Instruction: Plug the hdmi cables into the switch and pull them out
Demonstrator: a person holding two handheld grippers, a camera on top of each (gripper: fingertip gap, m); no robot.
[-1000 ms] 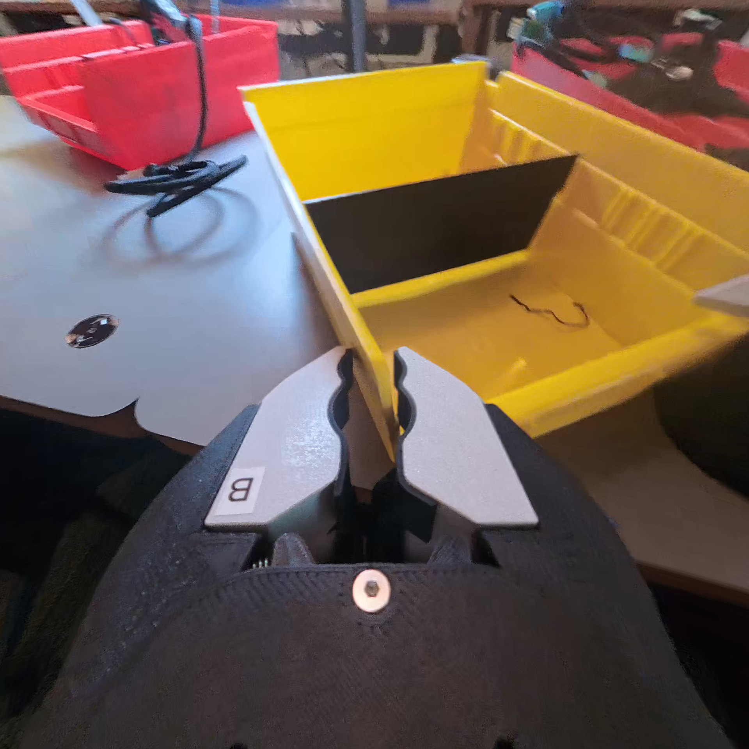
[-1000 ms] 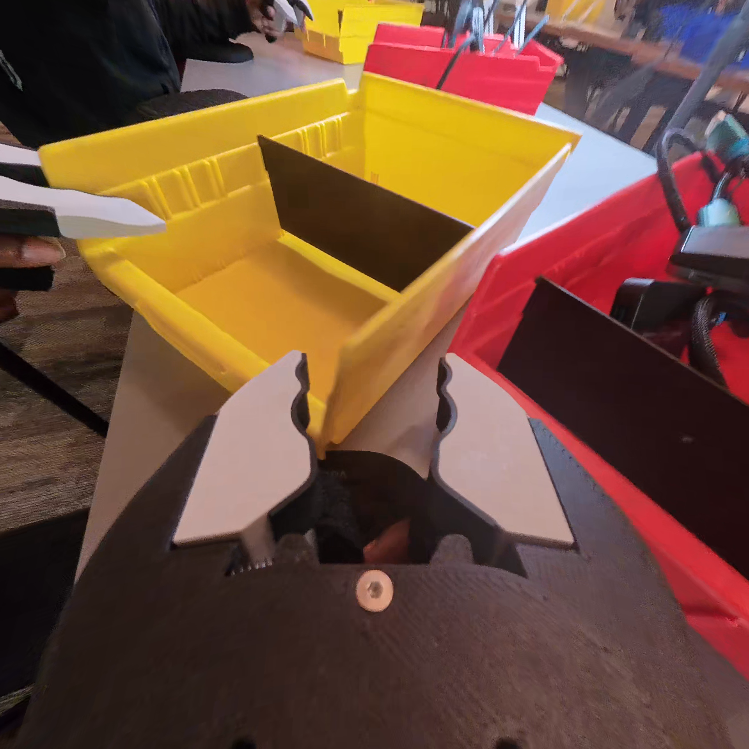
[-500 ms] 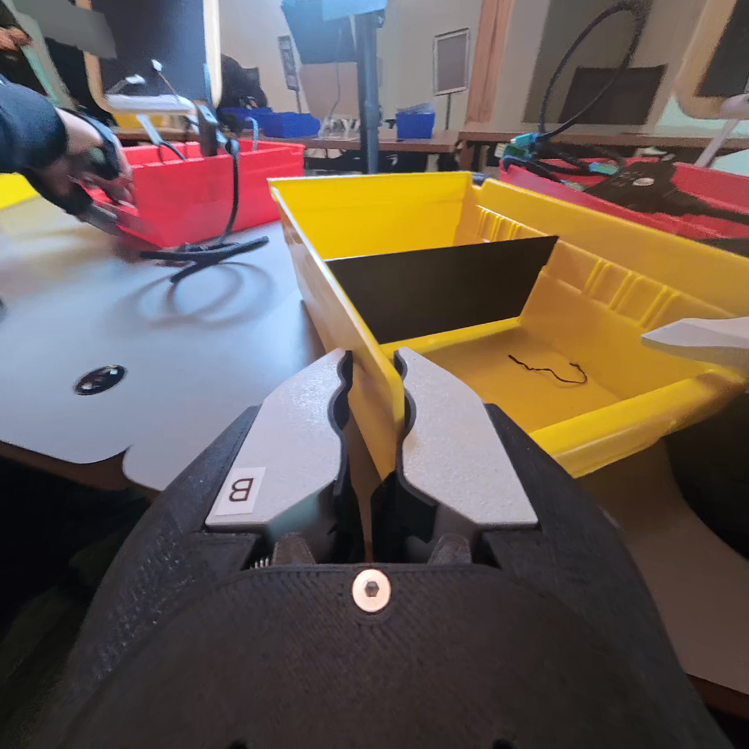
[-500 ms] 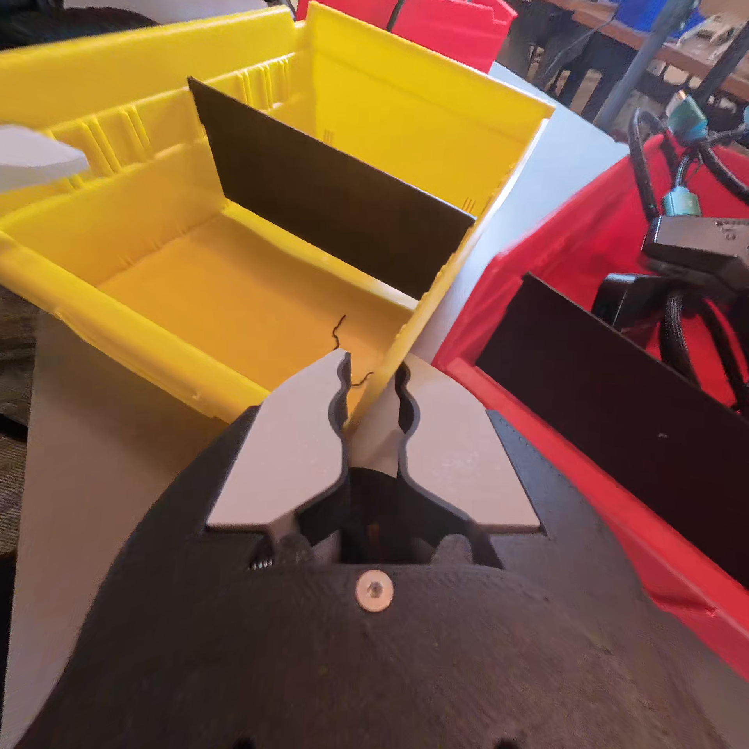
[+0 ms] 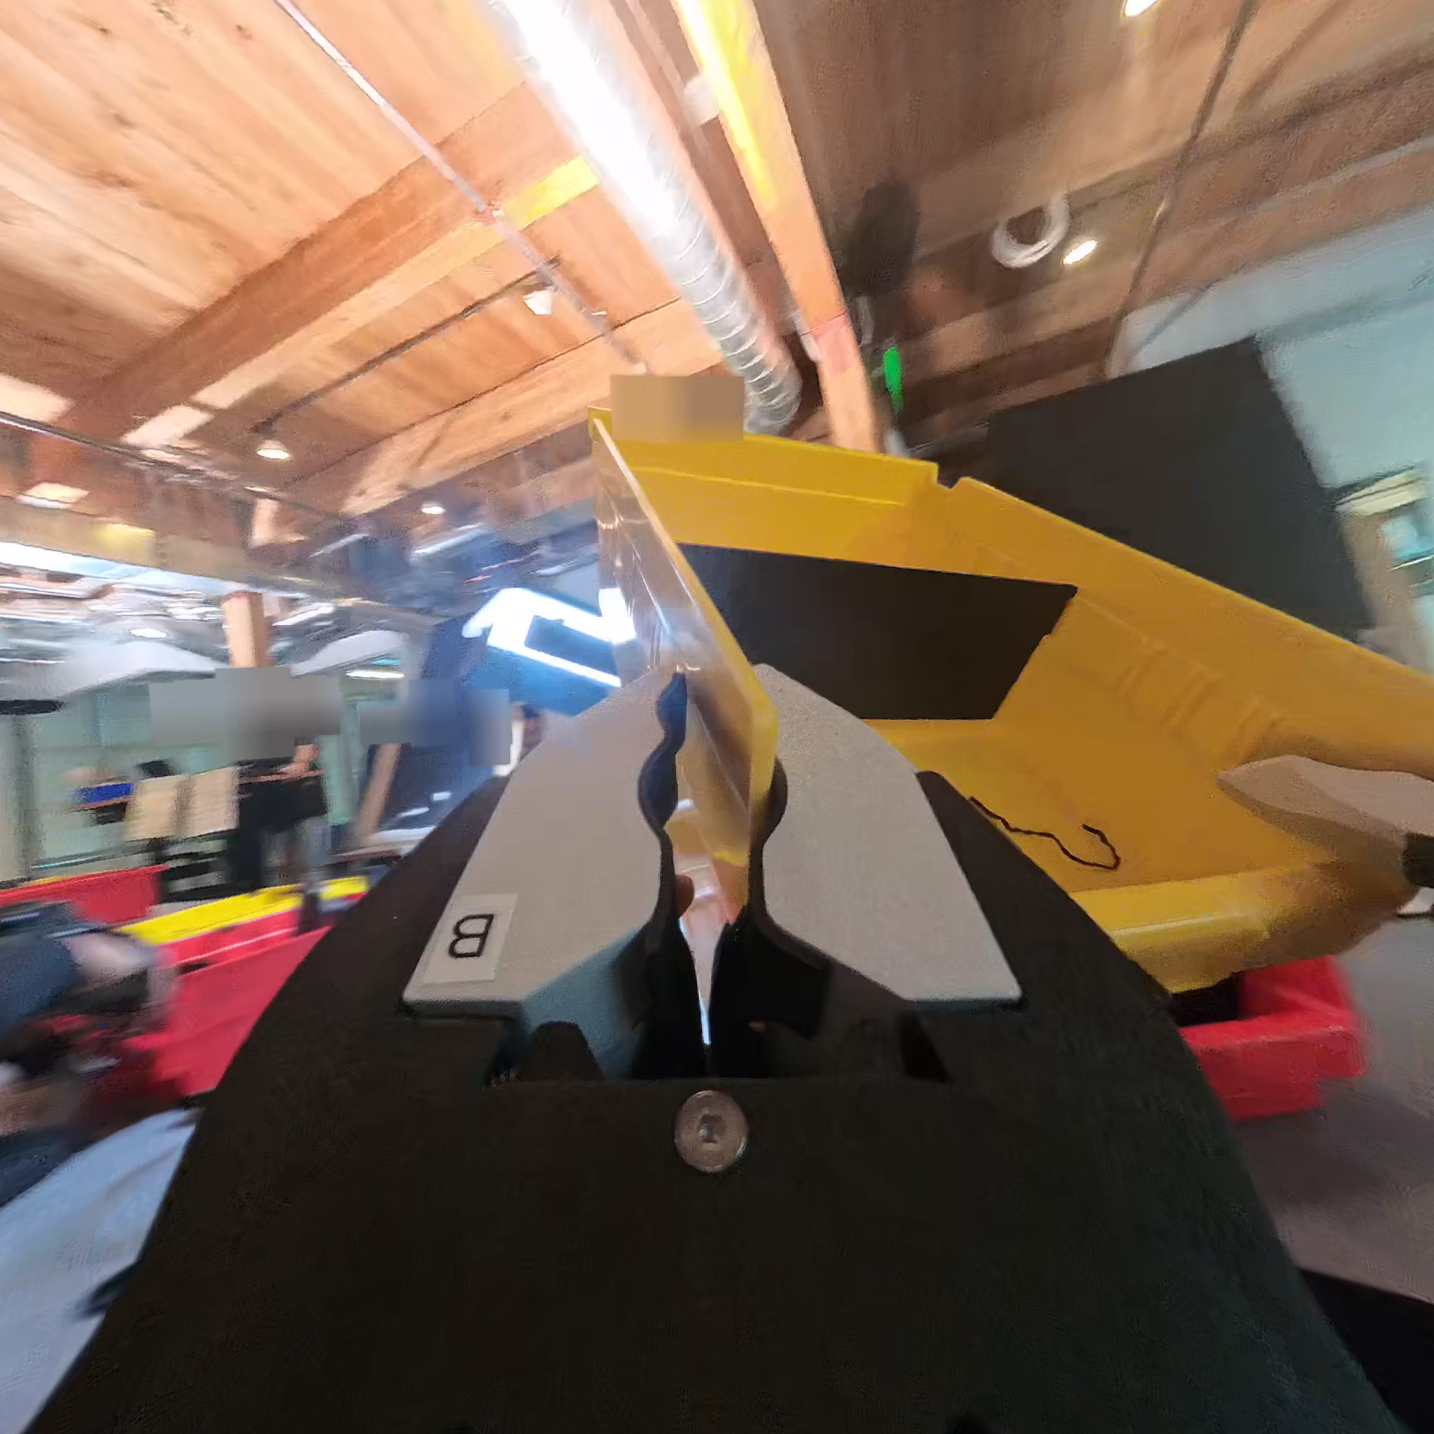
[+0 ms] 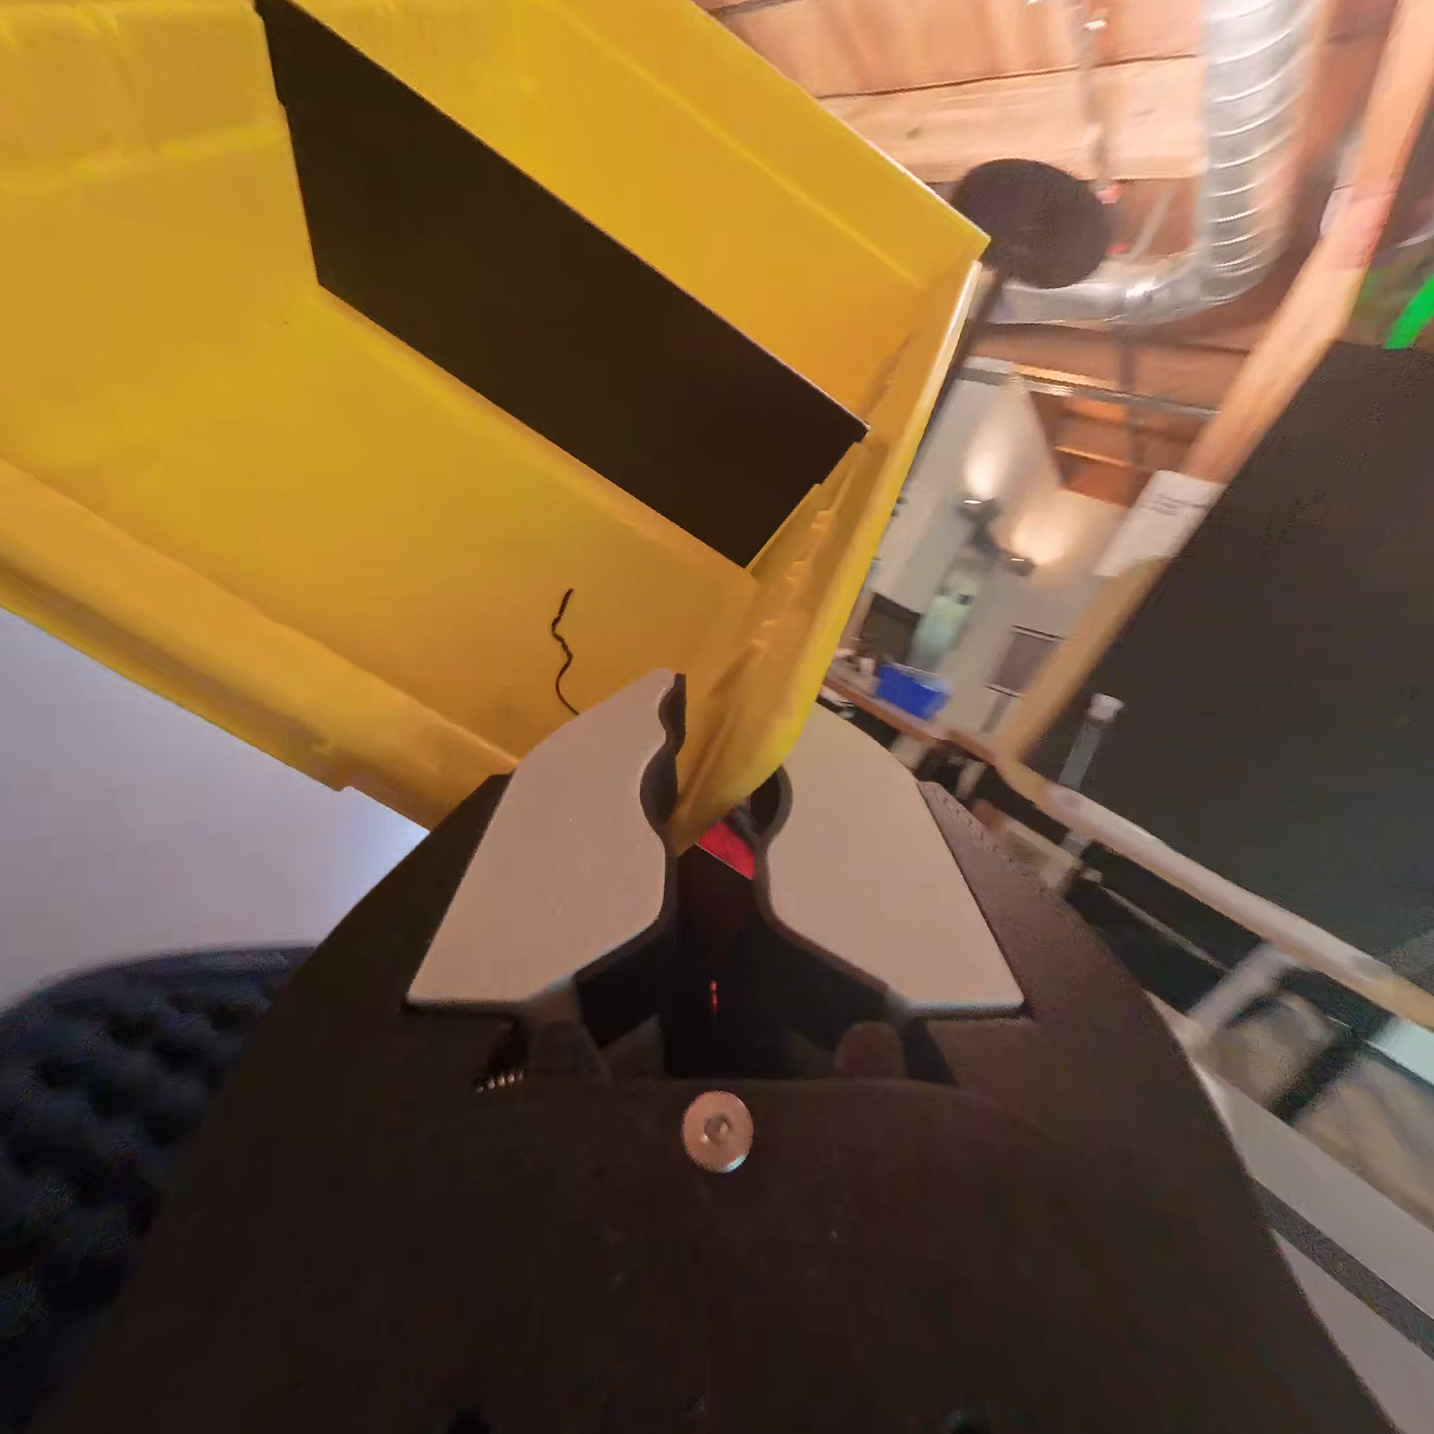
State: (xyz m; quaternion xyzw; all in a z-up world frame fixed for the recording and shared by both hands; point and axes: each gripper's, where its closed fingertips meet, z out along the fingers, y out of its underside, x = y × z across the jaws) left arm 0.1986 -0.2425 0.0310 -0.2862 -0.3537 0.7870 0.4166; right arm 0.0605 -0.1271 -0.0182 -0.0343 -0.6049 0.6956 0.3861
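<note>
Both grippers hold an empty yellow bin [image 5: 1164,698] up in the air, tilted. My left gripper [image 5: 718,687] is shut on the bin's left side wall. My right gripper [image 6: 737,722] is shut on the bin's right side wall near its front corner. One right finger [image 5: 1319,799] shows in the left wrist view at the bin's front rim. The yellow bin [image 6: 194,388] has a black divider [image 6: 559,326] across it and a short black thread [image 6: 562,652] on its floor. No HDMI cable or switch is in view.
A red bin [image 5: 1272,1040] sits on the grey table [image 5: 1358,1164] below the lifted bin. More red and yellow bins [image 5: 217,985] lie at the left, with people [image 5: 271,799] standing behind. A tall black panel [image 6: 1280,621] stands at the right. Wooden ceiling overhead.
The right gripper closed on the bin wall. Both grippers then lifted the yellow bin off the table, and both views swung upward toward the ceiling.
</note>
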